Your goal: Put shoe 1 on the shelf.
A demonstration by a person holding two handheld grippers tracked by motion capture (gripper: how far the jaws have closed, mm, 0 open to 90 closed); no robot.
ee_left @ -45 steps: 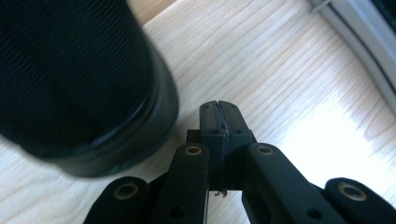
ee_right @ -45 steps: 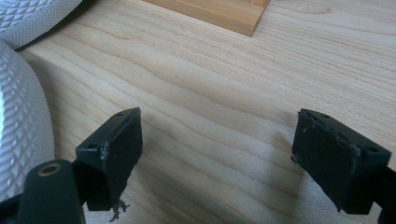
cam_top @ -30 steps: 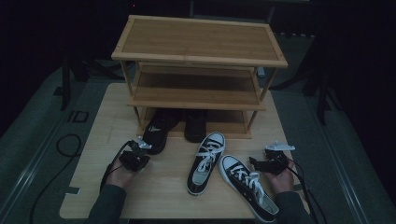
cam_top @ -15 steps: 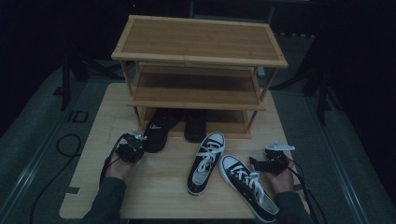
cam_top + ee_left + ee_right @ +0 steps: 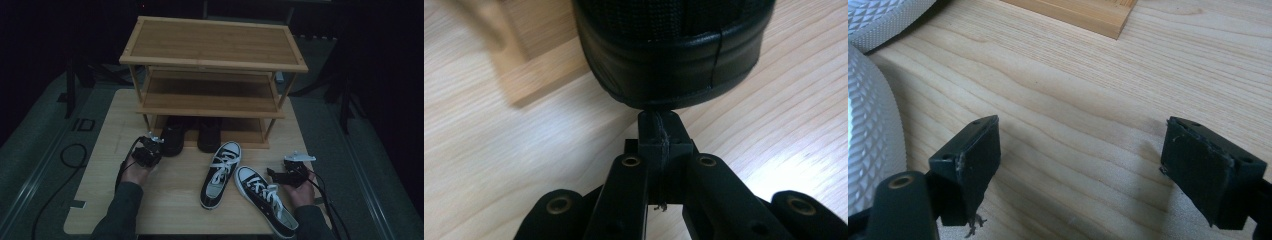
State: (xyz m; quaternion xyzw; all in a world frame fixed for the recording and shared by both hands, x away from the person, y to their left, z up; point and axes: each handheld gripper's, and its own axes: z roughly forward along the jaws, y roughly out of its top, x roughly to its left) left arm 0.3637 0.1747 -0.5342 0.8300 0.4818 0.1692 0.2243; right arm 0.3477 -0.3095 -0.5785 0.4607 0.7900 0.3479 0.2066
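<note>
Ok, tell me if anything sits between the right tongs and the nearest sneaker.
Nothing visible does. The right tongs hover open beside the right sneaker, with bare tabletop between the jaws and the sneaker's white rubber toe close on one side.

High view overlooks the table (image 5: 190, 200); gripper views hug it.

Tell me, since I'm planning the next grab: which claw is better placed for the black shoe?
Probably left. The left claw, shut, sits at the black shoe; the right claw, open, is beside the sneakers.
</note>
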